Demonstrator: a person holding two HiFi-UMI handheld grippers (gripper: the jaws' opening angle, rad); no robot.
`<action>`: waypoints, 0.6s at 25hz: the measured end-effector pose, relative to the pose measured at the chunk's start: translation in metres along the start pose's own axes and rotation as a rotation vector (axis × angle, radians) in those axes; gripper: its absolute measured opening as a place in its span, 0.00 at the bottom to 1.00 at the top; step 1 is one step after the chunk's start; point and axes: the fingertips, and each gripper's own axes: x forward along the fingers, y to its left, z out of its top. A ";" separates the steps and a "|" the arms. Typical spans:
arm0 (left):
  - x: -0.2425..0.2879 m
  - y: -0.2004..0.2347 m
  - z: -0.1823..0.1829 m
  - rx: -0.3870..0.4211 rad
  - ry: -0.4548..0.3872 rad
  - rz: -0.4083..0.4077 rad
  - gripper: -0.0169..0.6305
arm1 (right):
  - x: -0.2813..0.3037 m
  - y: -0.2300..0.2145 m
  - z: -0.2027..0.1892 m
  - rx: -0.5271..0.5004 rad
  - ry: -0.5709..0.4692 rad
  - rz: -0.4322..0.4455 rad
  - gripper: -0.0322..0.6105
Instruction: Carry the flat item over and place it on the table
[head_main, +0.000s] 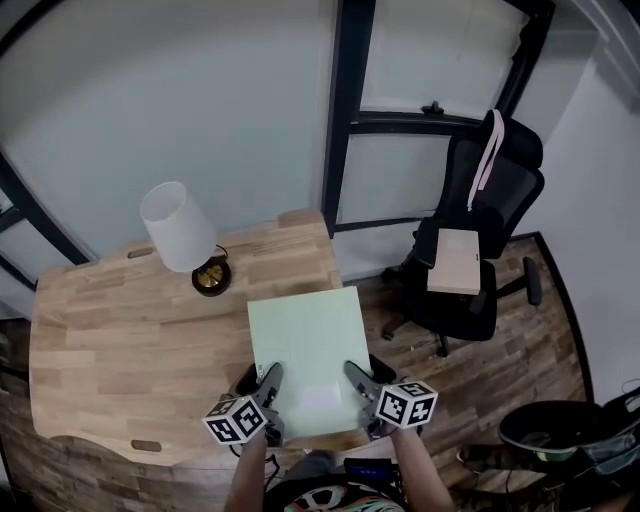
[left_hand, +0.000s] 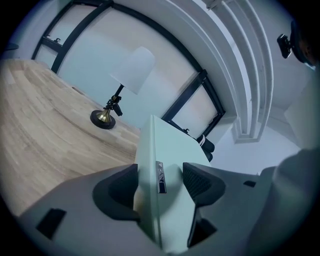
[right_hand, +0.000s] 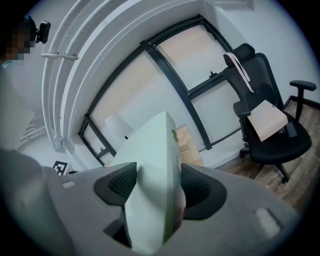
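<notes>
A flat pale green box (head_main: 310, 355) is held level over the right end of the wooden table (head_main: 110, 340). My left gripper (head_main: 268, 395) is shut on its near left corner, and my right gripper (head_main: 362, 392) is shut on its near right corner. In the left gripper view the box's thin edge (left_hand: 156, 175) runs between the dark pads (left_hand: 200, 181). Seen from the right gripper, the same box (right_hand: 155, 185) fills the gap between the jaws. The box hides the table's right front corner.
A lamp with a white shade (head_main: 180, 228) and brass base (head_main: 211, 277) stands on the table behind the box. To the right, a black office chair (head_main: 470, 260) carries a tan box (head_main: 455, 262). Wood floor (head_main: 500, 380) lies around it.
</notes>
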 end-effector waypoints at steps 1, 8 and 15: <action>0.003 0.002 -0.001 -0.005 0.006 0.001 0.46 | 0.002 -0.002 0.000 0.003 0.006 -0.004 0.47; 0.016 0.008 -0.002 0.015 0.031 0.016 0.45 | 0.009 -0.009 -0.001 0.029 0.018 -0.029 0.47; 0.021 0.015 -0.006 -0.008 0.019 0.048 0.45 | 0.022 -0.019 -0.002 0.033 0.052 0.000 0.47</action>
